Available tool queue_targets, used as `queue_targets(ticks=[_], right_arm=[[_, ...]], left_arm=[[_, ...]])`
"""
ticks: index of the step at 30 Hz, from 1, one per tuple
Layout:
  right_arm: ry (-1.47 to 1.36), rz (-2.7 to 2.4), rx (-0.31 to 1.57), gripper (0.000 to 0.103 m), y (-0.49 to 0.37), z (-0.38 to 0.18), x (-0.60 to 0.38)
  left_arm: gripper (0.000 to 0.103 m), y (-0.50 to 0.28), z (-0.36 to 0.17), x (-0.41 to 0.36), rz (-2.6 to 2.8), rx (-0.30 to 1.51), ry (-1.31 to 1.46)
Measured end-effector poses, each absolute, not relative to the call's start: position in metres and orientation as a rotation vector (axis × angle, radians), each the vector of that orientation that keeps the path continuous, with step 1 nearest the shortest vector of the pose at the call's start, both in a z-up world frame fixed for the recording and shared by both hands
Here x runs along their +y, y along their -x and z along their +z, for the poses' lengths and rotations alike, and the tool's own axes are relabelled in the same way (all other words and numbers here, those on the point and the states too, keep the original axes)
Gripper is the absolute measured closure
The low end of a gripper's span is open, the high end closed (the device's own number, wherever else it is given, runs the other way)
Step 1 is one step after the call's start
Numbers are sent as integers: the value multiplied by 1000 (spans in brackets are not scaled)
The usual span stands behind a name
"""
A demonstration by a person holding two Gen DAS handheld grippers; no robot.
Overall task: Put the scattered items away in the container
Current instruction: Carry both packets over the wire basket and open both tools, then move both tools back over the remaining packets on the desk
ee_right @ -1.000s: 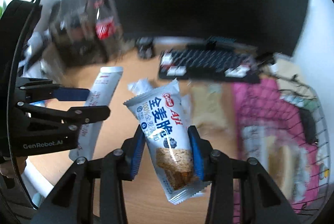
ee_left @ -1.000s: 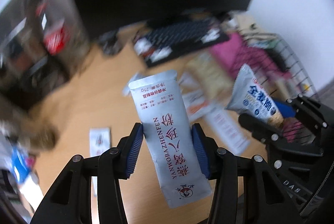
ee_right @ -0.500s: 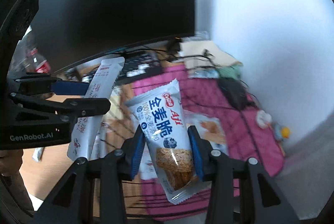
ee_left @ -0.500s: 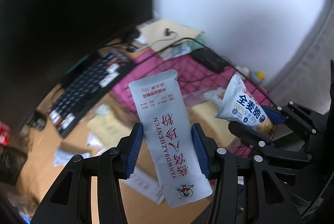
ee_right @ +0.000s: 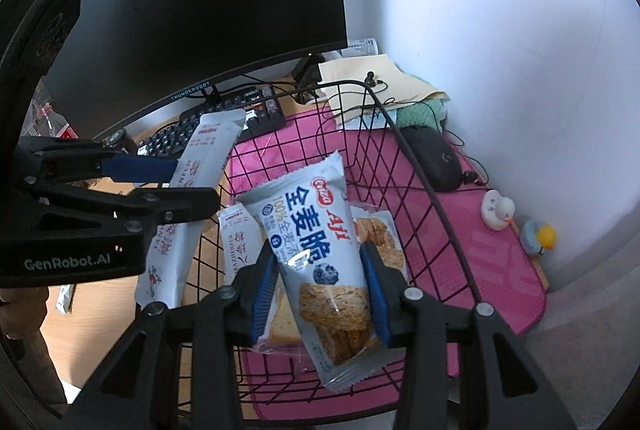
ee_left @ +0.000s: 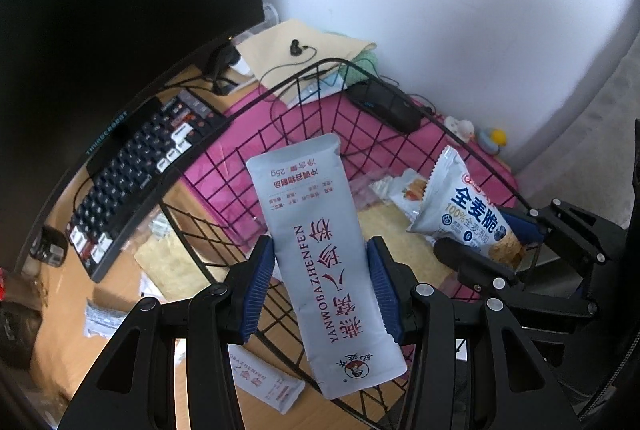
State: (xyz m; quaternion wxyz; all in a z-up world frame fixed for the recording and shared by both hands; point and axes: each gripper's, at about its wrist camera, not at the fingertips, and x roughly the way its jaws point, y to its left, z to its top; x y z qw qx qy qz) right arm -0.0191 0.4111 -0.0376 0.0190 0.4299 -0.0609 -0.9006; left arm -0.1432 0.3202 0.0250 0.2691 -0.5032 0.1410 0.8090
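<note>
Black keys of a keyboard (ee_left: 132, 185) are seen at the far left of the wooden desk (ee_left: 76, 286), under a dark monitor (ee_left: 120, 9). A loose white sachet (ee_left: 266, 384) is left lying on the desk, just outside the near rim of the wire basket (ee_left: 192, 230). Over that rim, a grey-white sachet (ee_left: 320, 262) printed with red characters is clamped between the blue pads of the left gripper (ee_left: 322, 288), its long axis pointing away from the camera and its far end held above the basket's inside. The basket is stood on a pink mat (ee_right: 500, 270), and a flat packet (ee_left: 408, 189) can be made out on its floor. Further right, a blue-and-white biscuit packet (ee_right: 320, 250) is pinched by its sides in the right gripper (ee_right: 320, 284), likewise suspended above the basket, with a wafer packet (ee_right: 376, 234) lying beneath it. Both packets are kept apart from each other and clear of the wire. At the far right, a black mouse (ee_right: 436, 161), a white toy duck (ee_right: 498, 209) and a yellow one (ee_right: 540, 236) are placed on the mat by the wall.
</note>
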Motion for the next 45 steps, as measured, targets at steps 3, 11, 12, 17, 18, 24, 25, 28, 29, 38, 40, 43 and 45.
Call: queue_targets(ticks=[3, 11, 12, 17, 18, 24, 25, 28, 29, 38, 40, 43, 45], right_arm=[[-1336, -2795, -190, 57, 22, -39, 413], [-1298, -2799, -173, 46, 27, -42, 415], [-1303, -2799, -166, 35, 27, -42, 415], [-1281, -2807, -177, 30, 26, -39, 413], [-1282, -2810, -178, 30, 26, -38, 413], [-1276, -2808, -182, 30, 23, -34, 407], [-1276, -2807, -180, 30, 23, -34, 406], [-1271, -2803, -170, 30, 22, -32, 400], [-1270, -2802, -165, 30, 22, -31, 397], [-1256, -2737, -83, 30, 27, -28, 348], [-1252, -2716, -62, 30, 28, -28, 333], [-1241, -2680, -33, 30, 30, -28, 308], [-1240, -2655, -9, 30, 32, -29, 291]], left_arm=[[56, 144, 24, 322, 2173, 376, 1358], [47, 142, 25, 321, 2152, 360, 1314], [43, 142, 26, 319, 2143, 334, 1309], [43, 144, 27, 315, 2144, 311, 1314], [43, 143, 27, 314, 2148, 315, 1315], [43, 141, 28, 308, 2156, 310, 1314], [43, 141, 28, 306, 2157, 307, 1314], [43, 140, 30, 298, 2171, 297, 1314], [43, 140, 31, 295, 2176, 292, 1314], [43, 138, 28, 234, 2245, 205, 1357], [43, 137, 25, 213, 2264, 169, 1376], [43, 135, 21, 181, 2301, 122, 1405], [43, 133, 18, 160, 2330, 99, 1422]])
